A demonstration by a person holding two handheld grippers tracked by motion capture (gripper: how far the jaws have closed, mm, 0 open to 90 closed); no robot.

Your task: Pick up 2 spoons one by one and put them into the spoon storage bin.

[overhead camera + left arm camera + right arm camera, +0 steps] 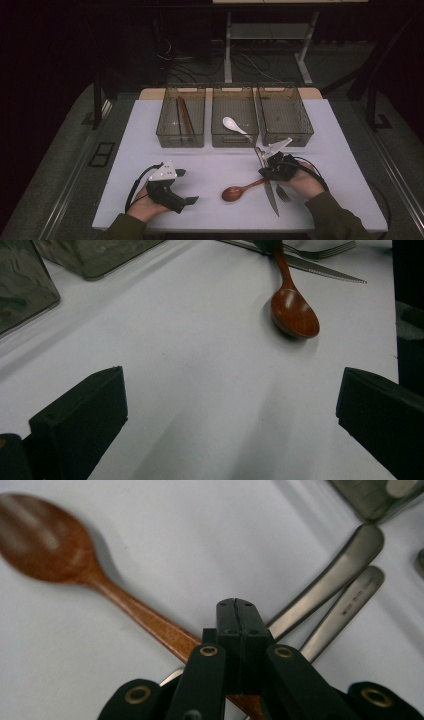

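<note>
Presently, bench state as observed:

Right gripper [270,161]: jaws pressed flat together, pad against pad, nothing seen pinched at the tips in the right gripper view [238,611]. It hangs directly over the handle of the wooden spoon [105,585]; whether it touches the handle cannot be told.

Left gripper [187,186]: jaws spread wide, released, grasping nothing; in the left gripper view the pads [82,422] stand apart over bare table. The left hand [142,207] rests near the front edge, left of centre.

Wooden spoon [239,191]: lies on the table near the front edge, right of centre, bowl toward the left gripper, handle running up under the right gripper. Bowl is reddish brown, hollow side up [295,314].

Table knife [270,192]: metal, serrated, lies just right of the spoon, crossing under its handle, tip toward the front edge.

Fork [283,193]: metal, just beside the knife, partly under the right hand [305,182].

Bins: three clear bins in a row along the back edge. Left bin [181,116] holds brown chopsticks [184,116]; middle bin [234,116] holds a white spoon [234,125]; right bin [285,114] contents cannot be told.

Surface: white table [150,165], matte.

Room: dark, grey floor [55,165], a desk frame [270,37] with cables behind.
</note>
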